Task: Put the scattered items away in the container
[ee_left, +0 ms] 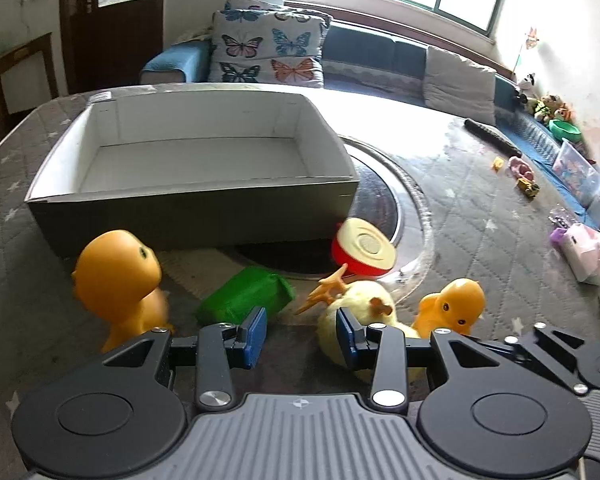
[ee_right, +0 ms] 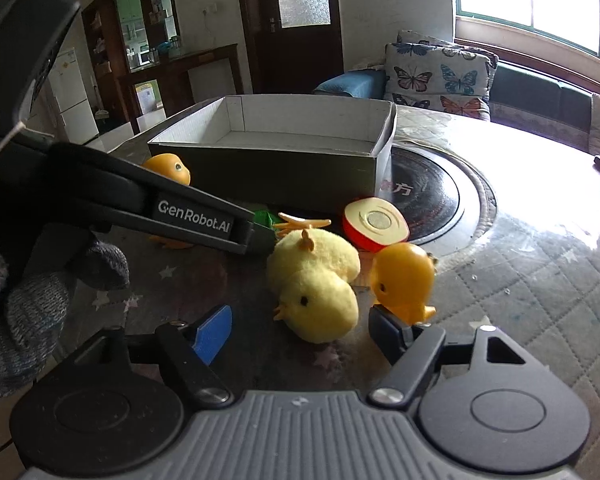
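Both sets of jaws stand released and hold nothing. The left gripper (ee_left: 302, 330) hovers low over the surface (ee_left: 480, 208), between the green block (ee_left: 246, 294) and the plush chick (ee_left: 360, 308); the right gripper (ee_right: 300, 330) faces the same chick (ee_right: 316, 284).

Every toy lies outside the empty cardboard box (ee_left: 196, 208): a large orange duck (ee_left: 118, 276), a small orange duck (ee_left: 452, 306) and a red-and-cream apple half (ee_left: 362, 250), all crowded close together.

Crowding looks like the main risk. Closing on the chick could nudge the small duck or send the apple half rolling, and both grippers converging on one toy could collide. Soft plush may also slip from a shallow pinch.
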A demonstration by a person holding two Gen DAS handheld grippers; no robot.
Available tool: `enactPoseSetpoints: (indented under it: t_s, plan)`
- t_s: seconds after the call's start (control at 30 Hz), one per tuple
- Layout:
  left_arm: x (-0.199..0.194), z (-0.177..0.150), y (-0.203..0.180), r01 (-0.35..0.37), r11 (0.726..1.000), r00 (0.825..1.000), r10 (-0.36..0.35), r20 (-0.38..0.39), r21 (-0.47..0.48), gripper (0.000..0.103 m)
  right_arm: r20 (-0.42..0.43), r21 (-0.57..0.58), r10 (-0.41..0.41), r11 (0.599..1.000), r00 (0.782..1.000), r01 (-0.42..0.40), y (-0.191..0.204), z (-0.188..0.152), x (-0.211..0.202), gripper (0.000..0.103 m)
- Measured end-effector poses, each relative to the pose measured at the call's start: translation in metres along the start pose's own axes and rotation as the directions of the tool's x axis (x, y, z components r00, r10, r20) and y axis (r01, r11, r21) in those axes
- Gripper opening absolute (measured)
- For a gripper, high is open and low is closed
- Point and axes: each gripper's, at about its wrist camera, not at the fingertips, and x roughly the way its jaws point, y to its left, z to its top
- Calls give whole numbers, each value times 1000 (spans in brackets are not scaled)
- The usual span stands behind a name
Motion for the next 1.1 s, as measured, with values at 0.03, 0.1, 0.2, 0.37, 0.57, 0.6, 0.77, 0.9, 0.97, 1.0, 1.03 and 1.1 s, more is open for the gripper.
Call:
enactPoseSetpoints:
  t_s: [0.03,0.1,0.2,0.37,0.57,0.6,0.77,0.9,0.97,1.0,1.03,1.1]
  plan:
    - [1,1,-1,3,1000,1000,-3,-1,3,41,1,-1,-4,1000,1000,4,-1,1,1,73]
    - [2,4,-4,8,1000,1000,-8,1,11,41,1,1,-6,1000,1000,6,-2,2,4,72]
    - [4,8,-5,15,1000,1000,-15,0,17,41,-1,4,-3,1000,1000,3,-4,3,8,69]
    - [11,14,-4,34,999,999,-34,-9,6,41,-8,12,0,1000,1000,0,-6,3,17,63]
    - [19,20,-2,56,998,998,-56,-15,-4,41,-17,29,5,1000,1000,-4,-11,2,24,52]
    - [21,21,-2,61,998,998,-61,-16,-8,41,-19,32,3,999,1000,-2,-12,1,25,50]
    - [29,26,2,100,994,995,-101,-28,-38,41,-25,39,8,999,1000,-7,-16,0,27,48]
    - [36,30,6,116,991,992,-119,-47,-64,41,-26,41,10,999,1000,-9,-15,2,28,48]
    - [39,32,7,126,989,990,-130,-56,-71,41,-24,46,11,999,1000,-10,-15,3,28,48]
    - [41,33,8,131,988,989,-136,-62,-76,41,-23,49,12,999,1000,-11,-16,3,28,49]
    - [43,33,10,138,987,987,-144,-67,-83,41,-23,52,12,999,1000,-11,-16,4,29,49]
    - [45,34,13,156,983,984,-163,-76,-94,40,-21,56,13,998,1000,-11,-16,5,30,49]
